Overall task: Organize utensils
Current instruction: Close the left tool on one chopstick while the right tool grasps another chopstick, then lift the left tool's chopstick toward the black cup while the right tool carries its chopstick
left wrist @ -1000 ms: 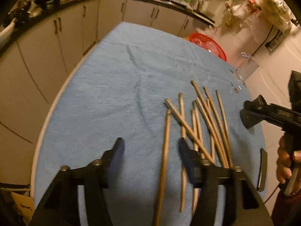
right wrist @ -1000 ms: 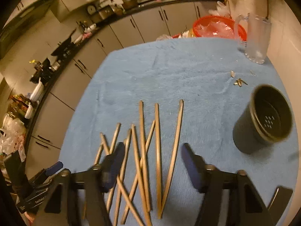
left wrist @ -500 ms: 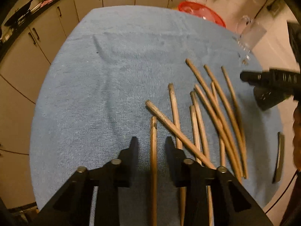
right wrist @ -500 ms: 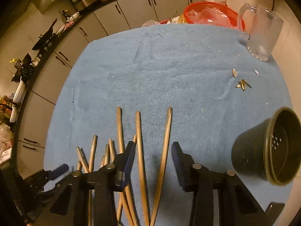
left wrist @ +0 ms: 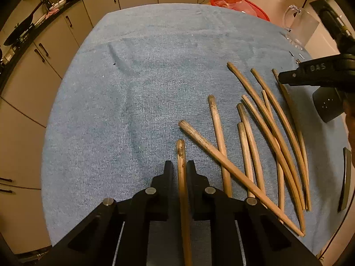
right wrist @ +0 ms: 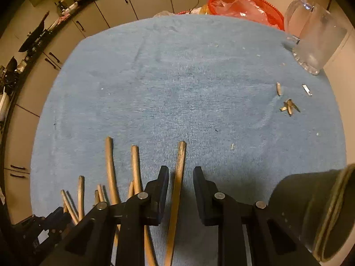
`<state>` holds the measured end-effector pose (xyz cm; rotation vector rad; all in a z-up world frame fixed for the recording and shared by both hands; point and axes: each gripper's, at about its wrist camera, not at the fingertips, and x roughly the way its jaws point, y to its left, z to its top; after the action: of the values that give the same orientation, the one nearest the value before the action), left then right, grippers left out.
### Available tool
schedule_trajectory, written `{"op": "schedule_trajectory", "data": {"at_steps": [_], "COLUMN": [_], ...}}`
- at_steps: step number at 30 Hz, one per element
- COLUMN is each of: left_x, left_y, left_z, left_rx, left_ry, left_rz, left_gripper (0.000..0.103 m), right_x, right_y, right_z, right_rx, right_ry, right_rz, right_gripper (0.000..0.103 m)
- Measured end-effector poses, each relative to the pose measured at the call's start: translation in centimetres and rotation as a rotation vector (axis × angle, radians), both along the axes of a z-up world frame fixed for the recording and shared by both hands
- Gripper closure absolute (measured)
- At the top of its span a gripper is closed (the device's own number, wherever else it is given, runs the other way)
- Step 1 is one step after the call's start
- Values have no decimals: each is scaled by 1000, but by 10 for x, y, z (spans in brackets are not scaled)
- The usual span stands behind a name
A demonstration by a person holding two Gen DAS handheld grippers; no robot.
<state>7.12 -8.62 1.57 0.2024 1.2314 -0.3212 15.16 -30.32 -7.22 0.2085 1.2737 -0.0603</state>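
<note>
Both grippers have dropped onto the chopsticks, jaws closing: the left gripper (left wrist: 177, 168) pinches the leftmost stick (left wrist: 180, 155), while the right gripper (right wrist: 180, 173) (narrowed, not yet touching) straddles another stick (right wrist: 179, 173). The sticks lie on the blue cloth (left wrist: 133, 88), the cup (right wrist: 315, 212) just beside. So near the tip, the stick may pivot and slip.

Chopsticks (left wrist: 255, 137) fanned on towel (left wrist: 155, 77); holder (right wrist: 315, 210) to their right; mug (right wrist: 315, 35) and basket (right wrist: 244, 6) behind.

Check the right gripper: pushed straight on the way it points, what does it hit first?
Probably the chopstick lying between the right gripper's part-open jaws, then the blue towel beneath it; depth is unclear.
</note>
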Motion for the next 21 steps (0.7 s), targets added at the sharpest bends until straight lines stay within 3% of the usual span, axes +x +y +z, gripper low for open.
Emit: {"op": "schedule_trajectory", "data": {"at_steps": [2, 6, 10, 13, 21], "left_x": [5, 18, 26, 25, 3], "left_y": [0, 1, 11, 22, 39], "left_z": [-3, -9, -10, -1, 51], "left_rx": [-3, 2, -73, -110, -206], "left_ry": [-5, -29, -19, -38, -174], "left_rz": [-5, 4, 19, 38, 68], "left_gripper": [90, 95, 96, 96, 96], "right_x": [5, 9, 0, -21, -99], "right_y": [-1, 7, 13, 16, 23], "right_z": [-7, -9, -2, 18, 100], "right_rx": [-19, -47, -42, -22, 32], "right_ry": [11, -13, -60, -123, -406], "right_rz": [-6, 19, 12, 13, 37], "right_gripper": [79, 94, 95, 95, 95]}}
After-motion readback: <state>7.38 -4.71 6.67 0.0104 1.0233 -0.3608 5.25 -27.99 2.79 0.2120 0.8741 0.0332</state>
